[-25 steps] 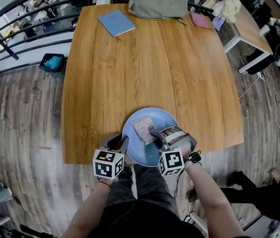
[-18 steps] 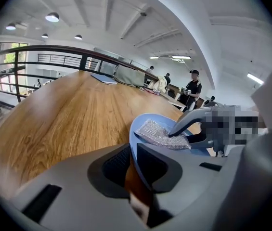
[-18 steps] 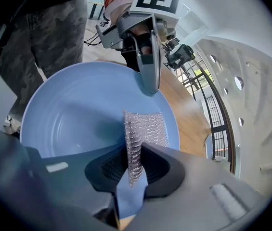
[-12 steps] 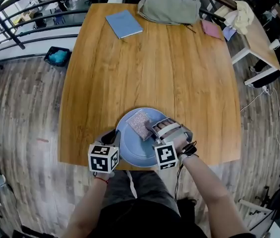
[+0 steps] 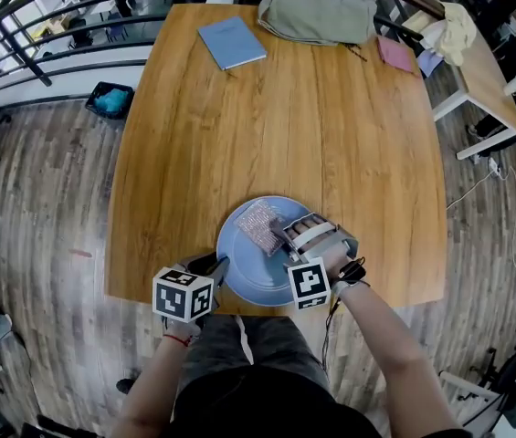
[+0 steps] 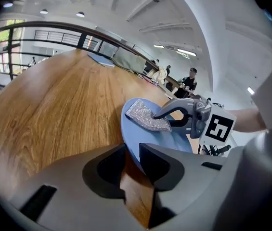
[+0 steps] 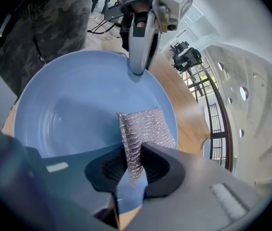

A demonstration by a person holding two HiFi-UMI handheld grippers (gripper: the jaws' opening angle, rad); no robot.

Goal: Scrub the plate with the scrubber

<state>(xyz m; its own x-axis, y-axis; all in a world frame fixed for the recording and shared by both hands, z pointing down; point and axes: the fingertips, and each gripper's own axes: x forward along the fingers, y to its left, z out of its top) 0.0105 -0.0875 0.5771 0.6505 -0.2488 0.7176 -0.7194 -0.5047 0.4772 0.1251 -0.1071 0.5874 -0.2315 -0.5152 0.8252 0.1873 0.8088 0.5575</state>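
**Scrubber bearing on plate; left jaws loose at the rim**

Scrubbing appears to be in hand. The right gripper [image 5: 280,235] has its jaws closed on one edge of the flat silver woven-mesh scrubber [image 5: 259,226]. The rest of the pad lies flat on the far-left inner face of the round pale-blue plate [image 5: 248,272]. Holding the pad by its edge lets its free length drag across the surface.

The left gripper [image 5: 219,265] sits at the plate's near-left rim, probably to brace the plate against sliding. Its jaws have just been opening and now stand narrowly apart. The rim sits in their mouth and bare wood shows through the gap below, so the rim does not look clamped.

The plate lies on the light wooden tabletop [image 5: 276,117], just beside the near edge, with the person's legs below. A hard stroke toward the body could push it over that edge while the left jaws are loose.

Open wood lies beyond the plate and to both sides. The blue book [image 5: 231,42] and the olive fabric bag [image 5: 317,14] lie well apart at the far edge. Strokes away from the body have free run.
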